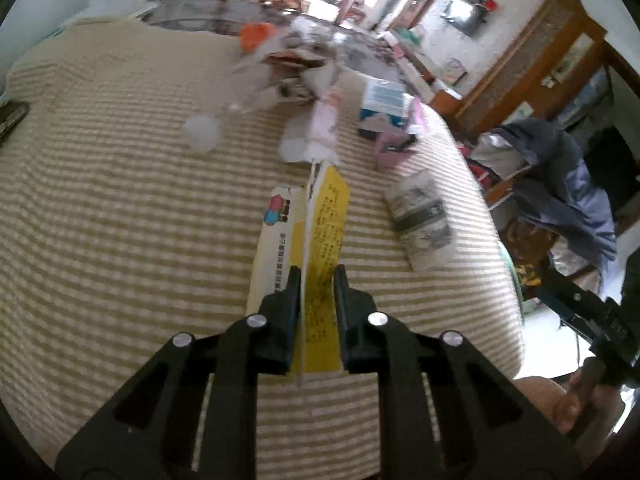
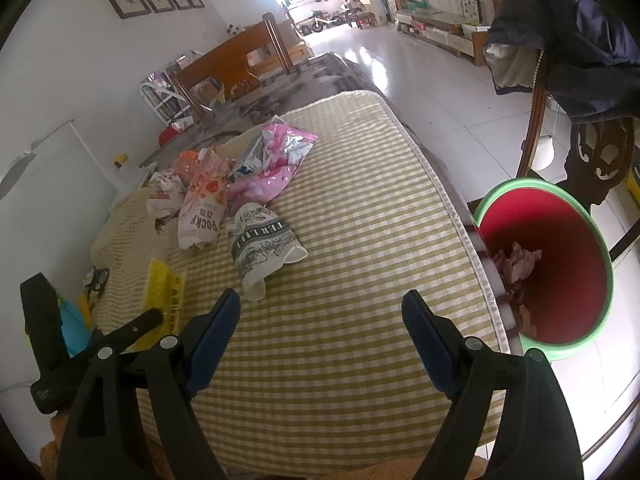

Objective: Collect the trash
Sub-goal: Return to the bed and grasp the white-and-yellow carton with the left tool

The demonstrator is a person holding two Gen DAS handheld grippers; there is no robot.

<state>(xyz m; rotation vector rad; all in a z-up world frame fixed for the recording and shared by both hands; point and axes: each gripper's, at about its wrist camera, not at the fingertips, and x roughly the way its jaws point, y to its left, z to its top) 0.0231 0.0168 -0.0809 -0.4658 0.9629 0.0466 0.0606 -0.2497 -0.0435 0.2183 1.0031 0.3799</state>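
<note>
My left gripper (image 1: 318, 272) is shut on a flattened yellow and white carton (image 1: 324, 208), whose edge stands upright between the black fingers above the striped cloth (image 1: 120, 220). In the right wrist view the same yellow carton (image 2: 160, 284) shows at the far left. My right gripper (image 2: 322, 298) stands open over the cloth with nothing between its blue pads. Ahead of it lie a crumpled black-and-white printed paper cup (image 2: 260, 244), a "ROCKY" snack bag (image 2: 202, 208) and pink wrappers (image 2: 276, 152). A red bin with a green rim (image 2: 552, 248) stands off the table's right edge.
Crumpled paper (image 2: 516, 264) lies in the bin. A chair with a dark jacket (image 2: 580, 40) stands behind the bin. In the left wrist view a clear bottle with an orange cap (image 1: 256, 36) and a blue and white box (image 1: 382, 108) sit farther back among the wrappers.
</note>
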